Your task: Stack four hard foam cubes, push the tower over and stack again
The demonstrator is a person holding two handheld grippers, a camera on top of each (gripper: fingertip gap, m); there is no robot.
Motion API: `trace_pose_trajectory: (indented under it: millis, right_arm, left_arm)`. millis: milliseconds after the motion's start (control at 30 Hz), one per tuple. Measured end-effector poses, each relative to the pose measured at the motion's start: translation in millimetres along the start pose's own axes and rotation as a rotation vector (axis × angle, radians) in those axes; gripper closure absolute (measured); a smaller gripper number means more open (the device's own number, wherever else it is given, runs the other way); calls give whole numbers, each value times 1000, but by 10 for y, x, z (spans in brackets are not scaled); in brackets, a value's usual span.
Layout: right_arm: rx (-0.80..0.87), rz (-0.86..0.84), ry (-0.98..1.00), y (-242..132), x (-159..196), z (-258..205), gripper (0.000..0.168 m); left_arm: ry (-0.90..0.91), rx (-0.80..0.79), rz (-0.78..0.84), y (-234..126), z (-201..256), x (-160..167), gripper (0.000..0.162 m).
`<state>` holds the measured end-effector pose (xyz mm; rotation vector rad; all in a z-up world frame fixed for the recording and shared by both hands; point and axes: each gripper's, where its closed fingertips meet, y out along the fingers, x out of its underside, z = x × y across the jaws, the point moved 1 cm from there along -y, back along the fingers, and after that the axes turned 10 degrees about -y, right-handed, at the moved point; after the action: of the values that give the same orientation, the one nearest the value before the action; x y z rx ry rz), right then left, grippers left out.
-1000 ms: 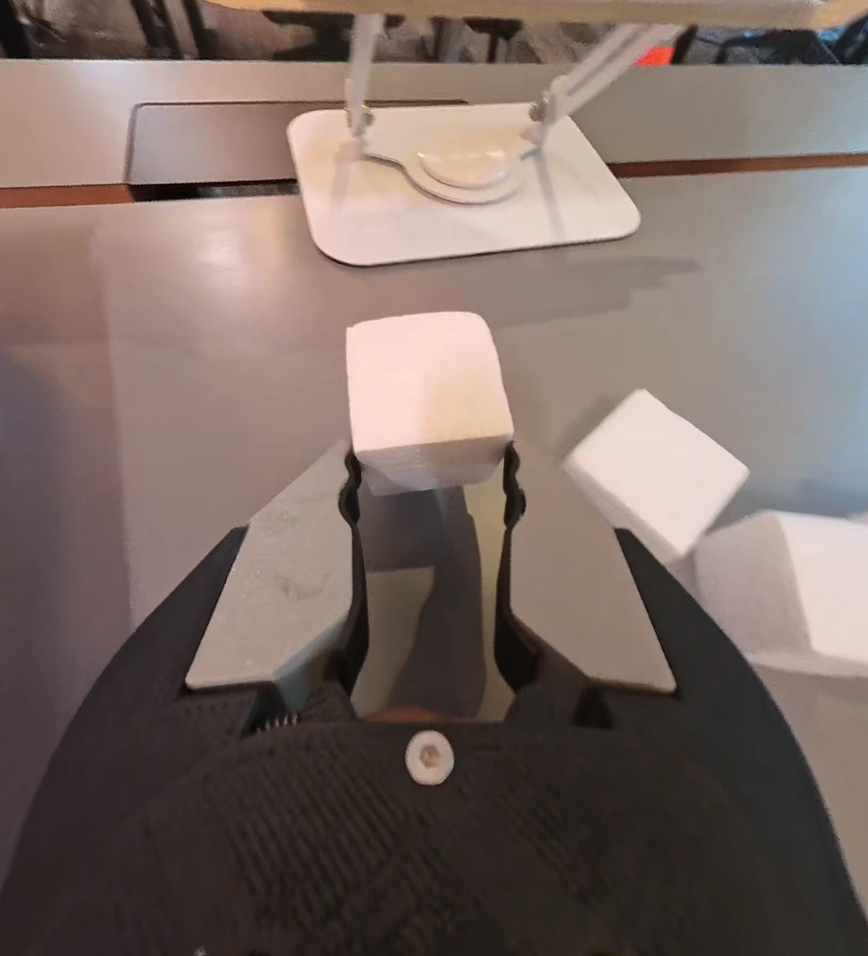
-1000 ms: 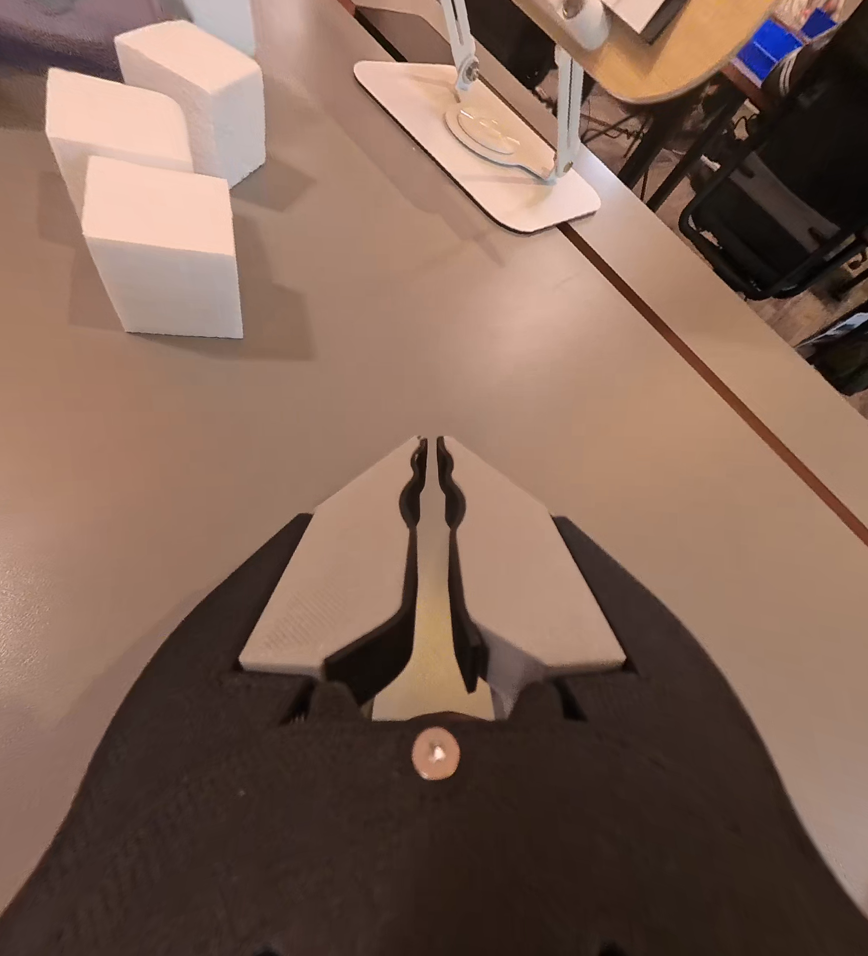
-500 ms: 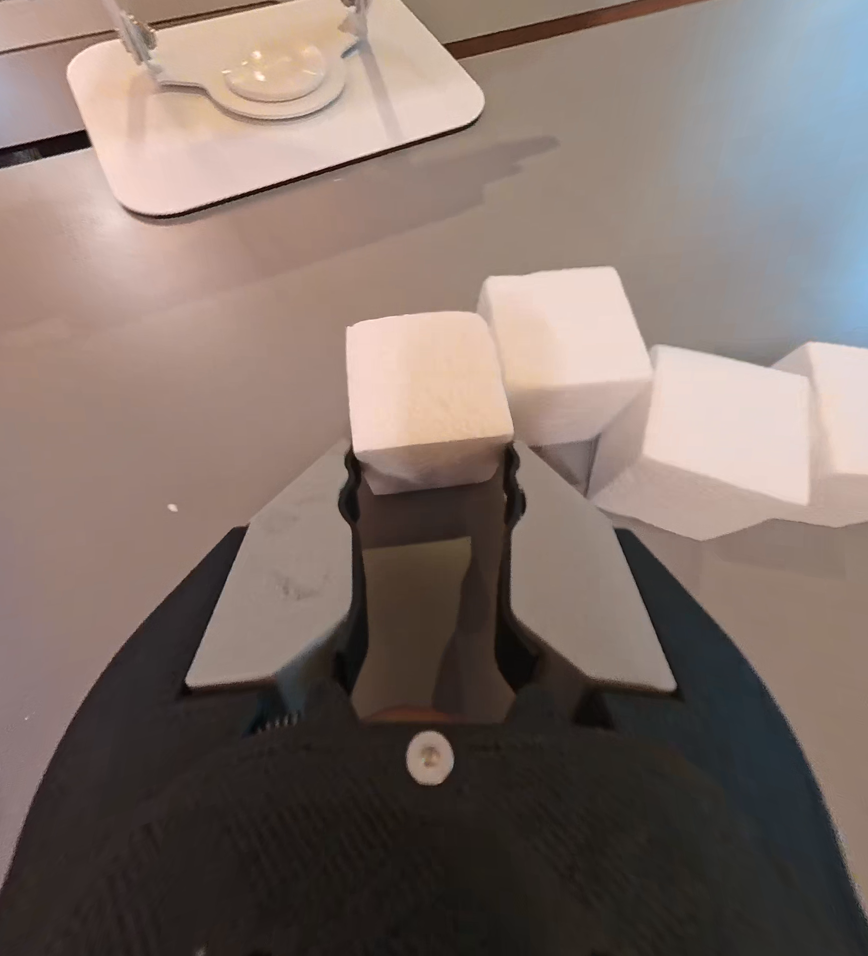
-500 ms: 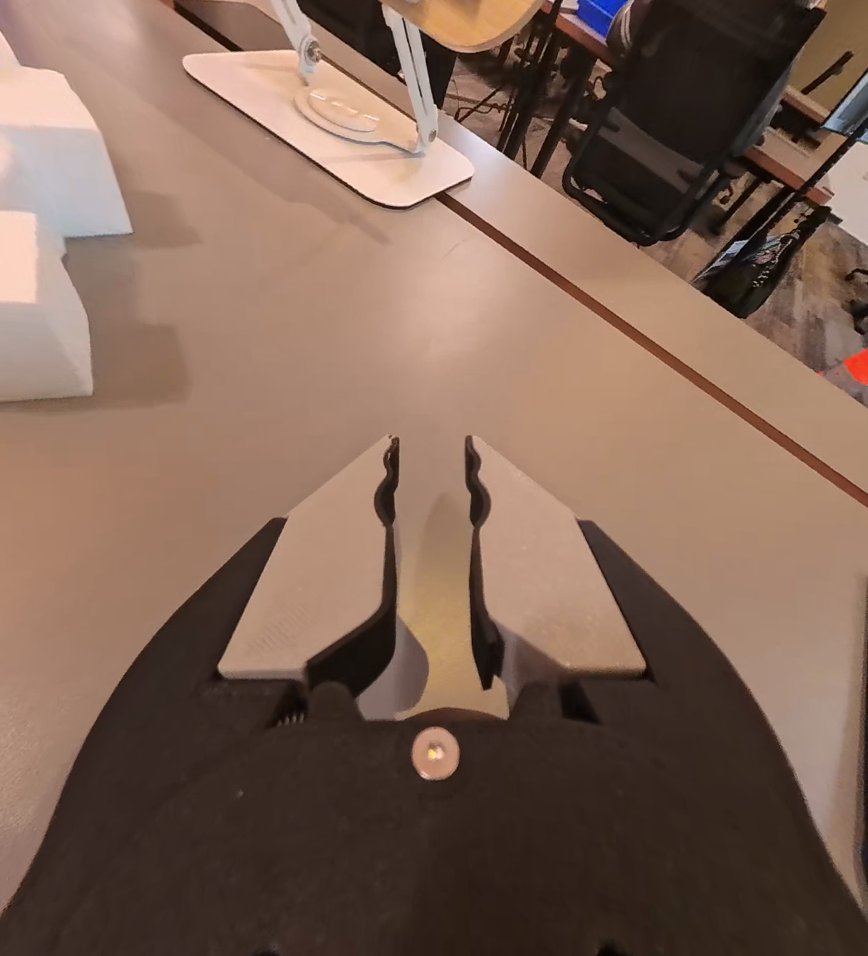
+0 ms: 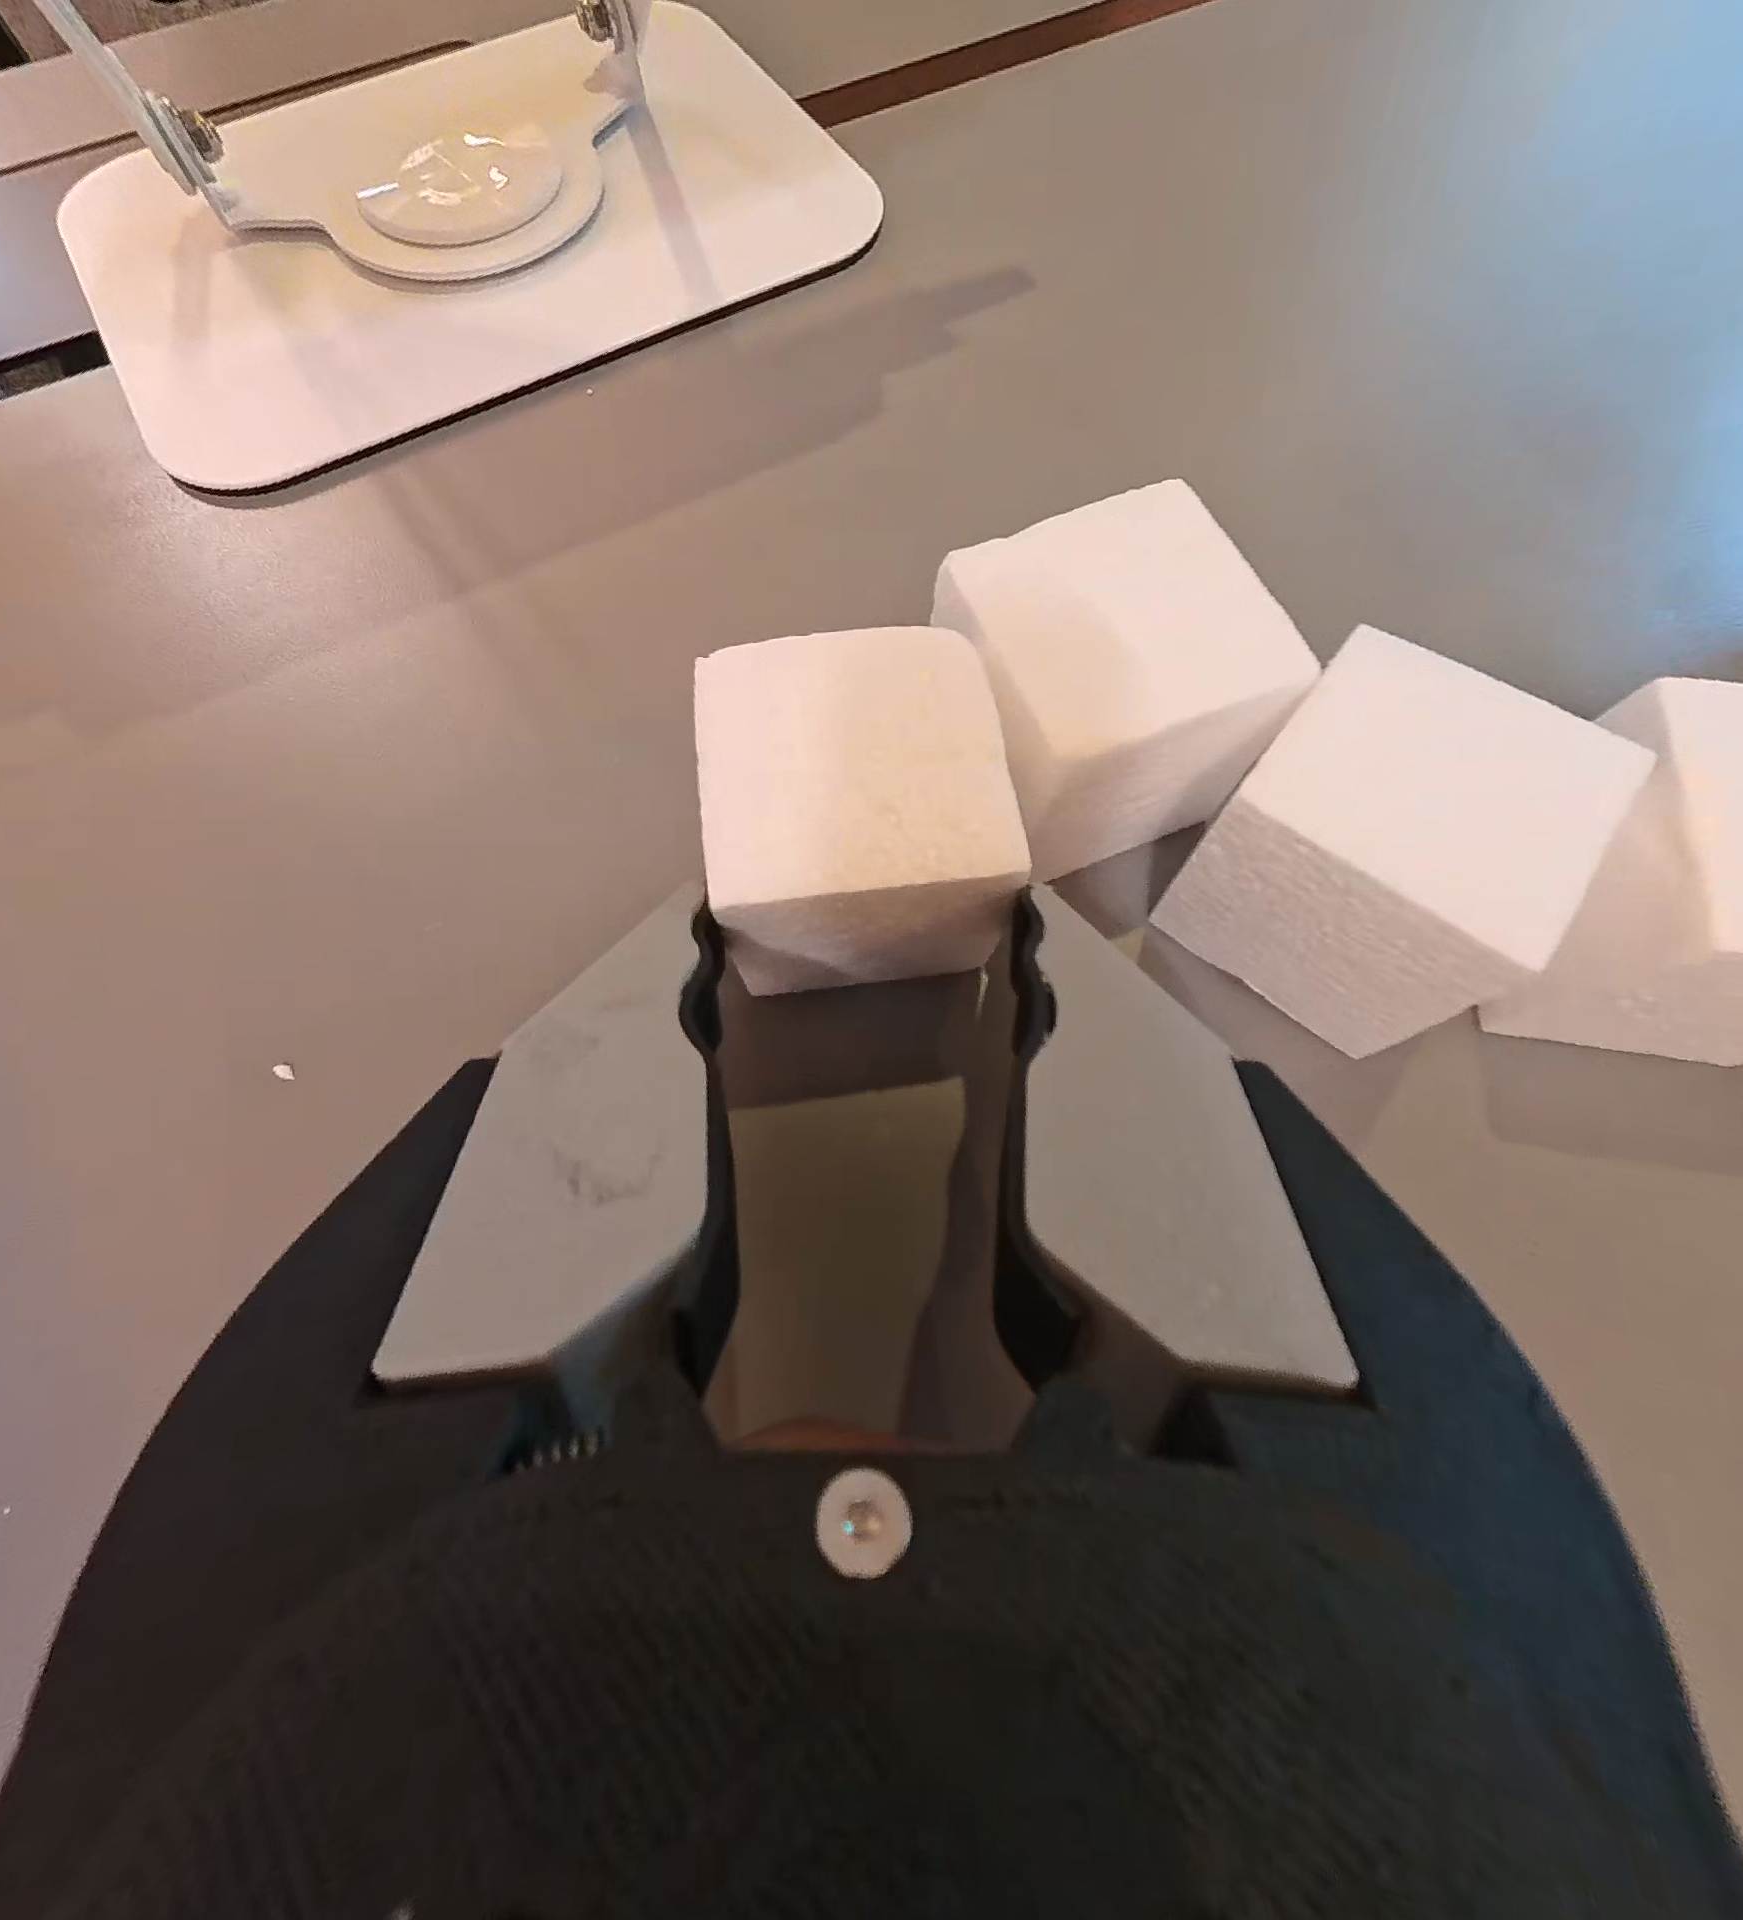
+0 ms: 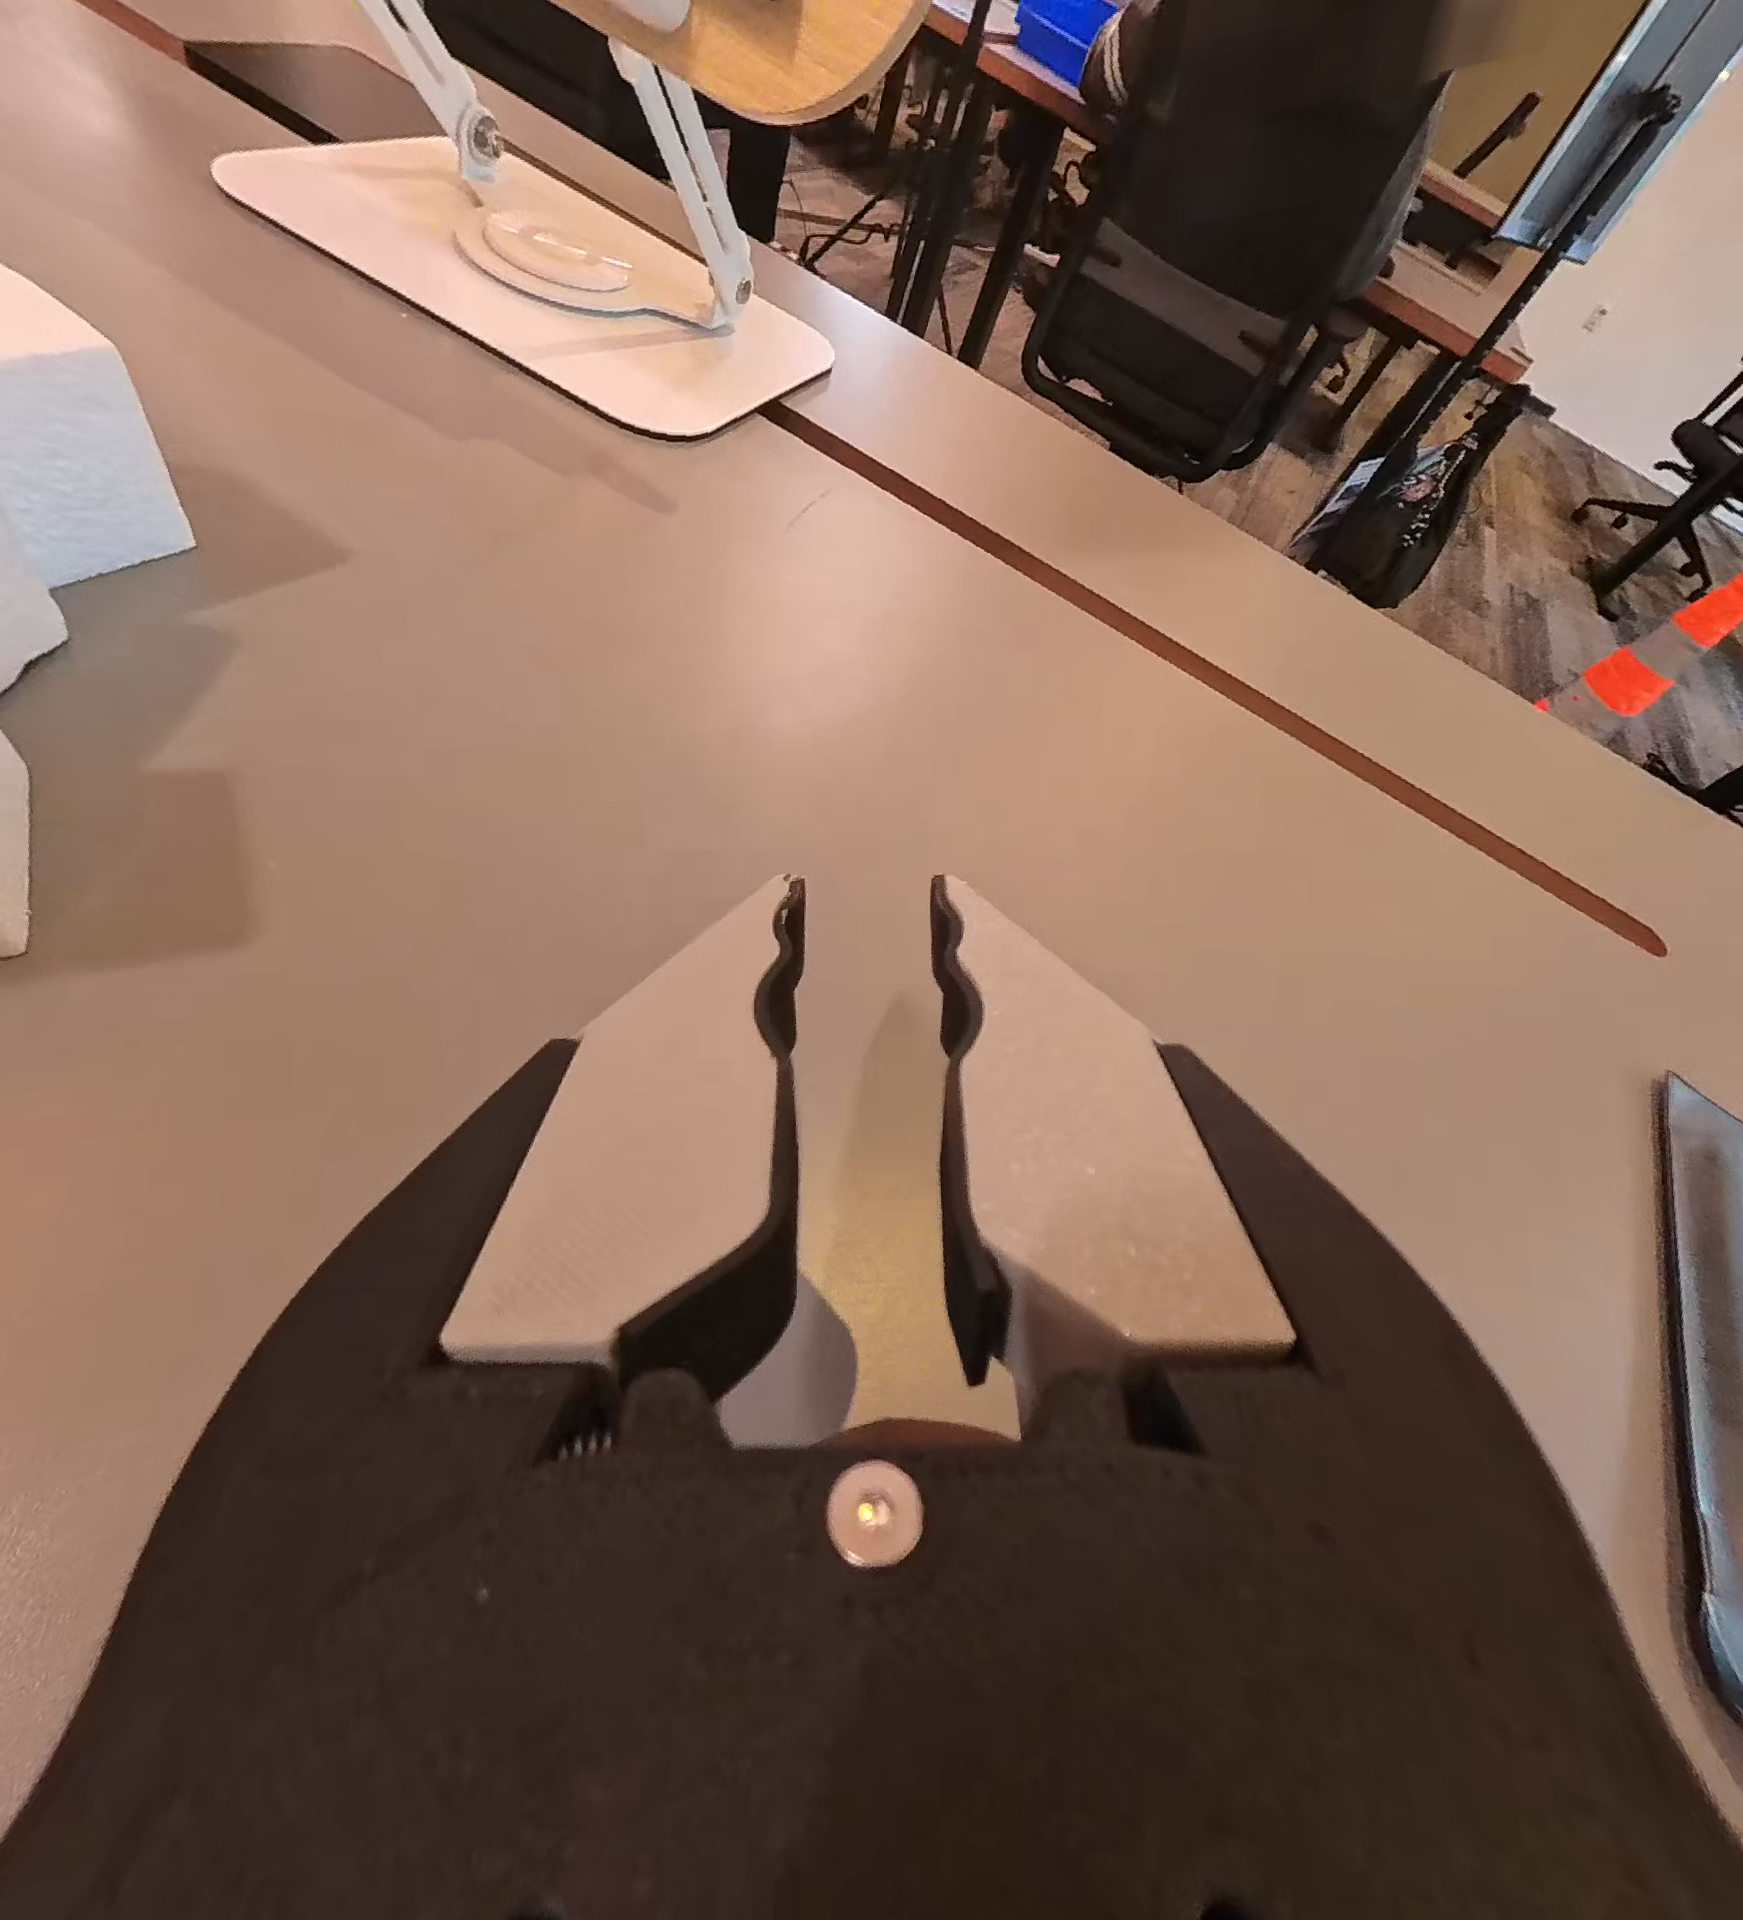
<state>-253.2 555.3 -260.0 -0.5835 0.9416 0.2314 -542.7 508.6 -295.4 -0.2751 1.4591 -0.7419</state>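
**Left claw pinching one foam cube, three lying on tabletop**

Left claw [image 5: 862, 935] is pinching a white foam cube [image 5: 851, 774] btwn its tips, holding it above the grey tabletop [image 5: 327, 831]. Three more cubes are lying in a loose row just to its right: nearest [image 5: 1121, 675], middle [image 5: 1397, 831], far [image 5: 1740, 831], tilted against each other. Right claw [image 6: 865, 904] is hovering empty w/ fingers partly spread. White stand base [image 5: 472, 312] is sitting farther back.

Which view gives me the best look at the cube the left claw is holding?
The left wrist view: the held cube sits centred between the left claw fingertips, with its top and near face clear. The right wrist view does not show it, only parts of the loose cubes at its left edge.
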Motion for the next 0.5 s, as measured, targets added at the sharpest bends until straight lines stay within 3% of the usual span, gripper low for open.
trace_pose_trajectory:
  millis: [500]
  right_arm:
    - [-35,-4,13,4,19,-50,143]
  left_arm:
    - [17,21,-18,-90,-37,33,108]
